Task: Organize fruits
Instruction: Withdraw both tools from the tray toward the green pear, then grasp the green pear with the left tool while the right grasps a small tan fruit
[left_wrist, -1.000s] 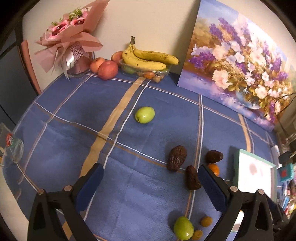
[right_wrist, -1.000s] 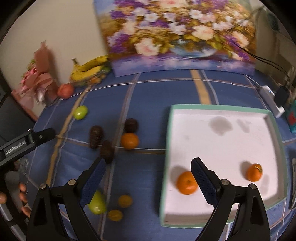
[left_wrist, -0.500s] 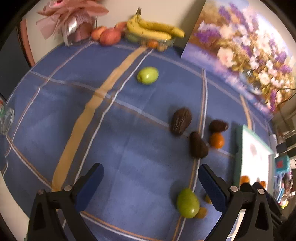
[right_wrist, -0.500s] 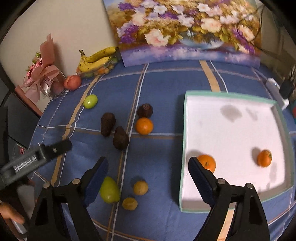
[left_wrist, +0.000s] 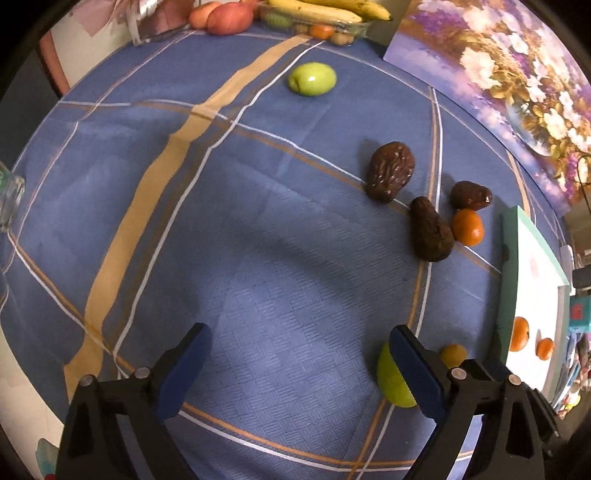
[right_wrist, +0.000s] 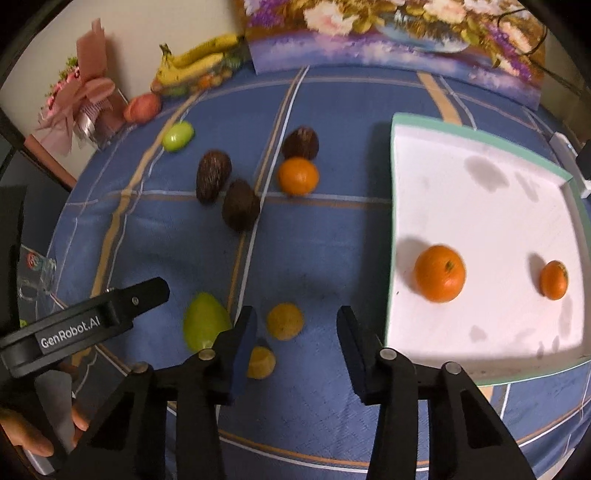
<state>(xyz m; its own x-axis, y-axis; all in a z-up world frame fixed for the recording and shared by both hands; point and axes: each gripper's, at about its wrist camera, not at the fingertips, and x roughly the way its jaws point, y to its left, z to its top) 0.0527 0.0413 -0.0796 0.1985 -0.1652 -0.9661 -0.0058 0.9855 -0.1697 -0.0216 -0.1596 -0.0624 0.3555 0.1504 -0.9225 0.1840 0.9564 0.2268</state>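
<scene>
My right gripper (right_wrist: 296, 326) hangs over the blue cloth left of the white tray (right_wrist: 393, 206), its jaws closing. A small yellow fruit (right_wrist: 284, 320) shows in the gap, nearer the left finger, with no pad touching it. A second yellow fruit (right_wrist: 263, 363) sits partly behind that finger. Two oranges (right_wrist: 439, 273) (right_wrist: 554, 279) lie in the tray. My left gripper (left_wrist: 301, 369) stands wide, closing slightly, over bare cloth. A green fruit (left_wrist: 389, 384) is half hidden behind its right finger (left_wrist: 417, 373). The same green fruit (right_wrist: 205, 326) appears in the right wrist view.
Three dark brown avocados (right_wrist: 213, 175) (right_wrist: 240, 205) (right_wrist: 300, 142) and a loose orange (right_wrist: 297, 175) lie mid-table, with a green apple (left_wrist: 312, 78) farther back. Bananas (right_wrist: 195, 61), a peach (right_wrist: 142, 108), a pink bouquet and a flower painting (right_wrist: 399, 33) line the wall. A glass (left_wrist: 9, 195) stands at the left edge.
Both grippers sank toward the cloth and tilted down. The right one moved left from over the tray to the small yellow fruits and its jaws narrowed a lot.
</scene>
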